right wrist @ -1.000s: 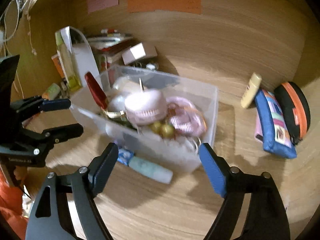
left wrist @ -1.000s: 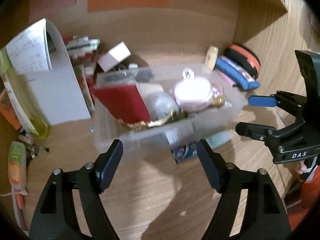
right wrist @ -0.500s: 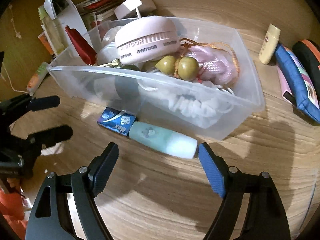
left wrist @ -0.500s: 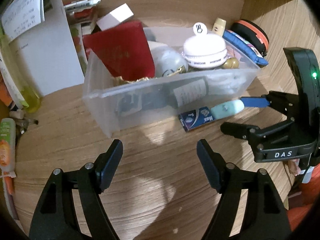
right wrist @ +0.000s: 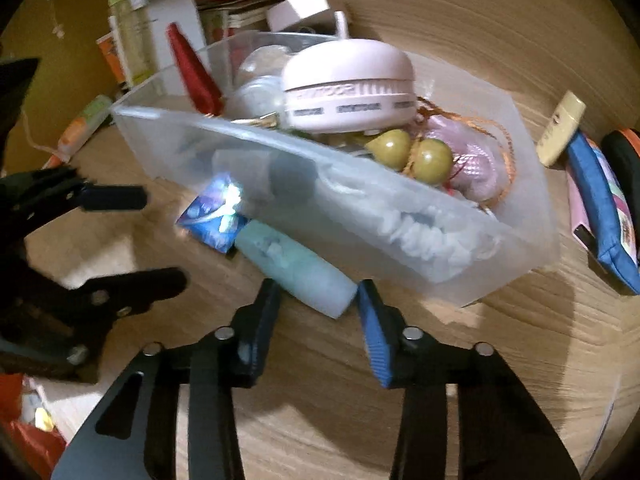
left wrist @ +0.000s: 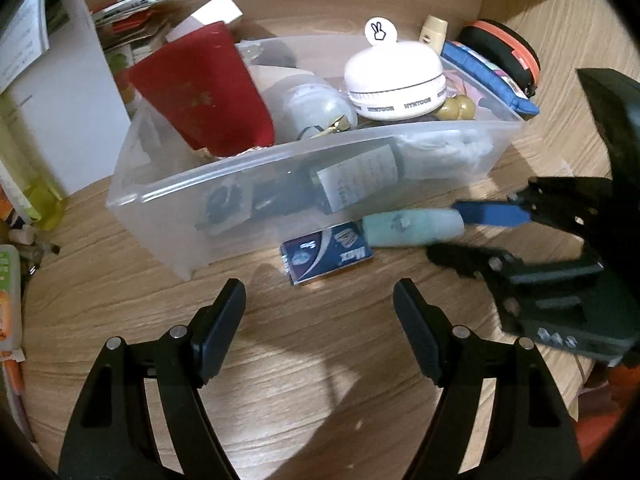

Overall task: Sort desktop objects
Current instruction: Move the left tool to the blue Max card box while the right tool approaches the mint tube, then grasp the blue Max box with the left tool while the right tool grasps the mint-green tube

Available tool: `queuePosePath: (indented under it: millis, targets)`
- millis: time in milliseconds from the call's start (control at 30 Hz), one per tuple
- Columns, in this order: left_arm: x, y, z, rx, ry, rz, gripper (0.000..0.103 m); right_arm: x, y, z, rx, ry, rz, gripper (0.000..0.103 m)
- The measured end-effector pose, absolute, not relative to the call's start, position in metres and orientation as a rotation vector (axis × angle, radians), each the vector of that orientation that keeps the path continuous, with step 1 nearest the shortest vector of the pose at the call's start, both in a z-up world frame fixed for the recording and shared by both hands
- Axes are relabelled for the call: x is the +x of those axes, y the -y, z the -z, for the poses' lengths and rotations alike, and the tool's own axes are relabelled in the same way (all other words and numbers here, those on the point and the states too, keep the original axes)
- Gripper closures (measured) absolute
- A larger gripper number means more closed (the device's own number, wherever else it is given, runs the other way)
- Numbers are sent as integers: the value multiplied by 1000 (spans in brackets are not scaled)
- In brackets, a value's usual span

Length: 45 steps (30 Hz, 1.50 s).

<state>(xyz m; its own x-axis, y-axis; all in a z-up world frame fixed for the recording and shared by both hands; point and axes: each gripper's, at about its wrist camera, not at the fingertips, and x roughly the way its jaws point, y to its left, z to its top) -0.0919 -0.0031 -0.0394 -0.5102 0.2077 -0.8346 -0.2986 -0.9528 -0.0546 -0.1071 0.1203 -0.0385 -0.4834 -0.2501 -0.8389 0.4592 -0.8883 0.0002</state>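
Observation:
A pale teal tube lies on the wooden desk against the front wall of a clear plastic bin. My right gripper has a finger on each side of the tube's near end, close to it; contact is unclear. The tube and right gripper also show in the left wrist view. A blue packet lies next to the tube. My left gripper is open and empty, just in front of the packet. The bin holds a red booklet and a white round fan.
A blue pouch, an orange-rimmed black case and a small cream bottle lie right of the bin. A white box, papers and a yellow-green bottle stand at the left. An orange tube lies at the far left.
Both grippers have moved forward toward the bin. My right gripper's fingers have narrowed and come around the near end of the teal tube.

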Motion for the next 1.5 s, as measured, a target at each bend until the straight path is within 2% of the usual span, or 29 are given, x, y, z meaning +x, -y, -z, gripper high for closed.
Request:
queuePosePath:
  millis: [333,500,567,900,1033,1100,1167,1233,1333,1500]
  targets:
    - [-111,-5,45,-1416,-134,-2555,27,-82,-142,28,1235,-303,2343,69]
    - [-108,-13,45,-1389,-173,-2580,39,-92,-133,29,1243,-322,2329,69]
    - [-106,-11,44,-1379,-169,-2574,51,-96,-128,30,1259,-337,2314,69]
    - [-85,6,39,-1358,-139,-2539,53,-133,-100,40,1319,-354,2256,67]
    - [-73,13,35,-1335,-145,-2557,53,-129,-86,43,1311,-380,2221,53]
    - [-73,19,32,-1325,-134,-2582,53,-122,-83,44,1319,-387,2209,50]
    - [-65,32,29,-1317,-114,-2608,53,-114,-85,45,1325,-358,2210,36]
    - [-57,45,26,-1307,-84,-2632,53,-115,-81,46,1340,-322,2214,30]
    - [-56,61,23,-1293,-50,-2669,53,-117,-72,47,1349,-279,2213,28]
    - [-54,77,23,-1286,4,-2692,53,-123,-58,49,1360,-273,2266,20]
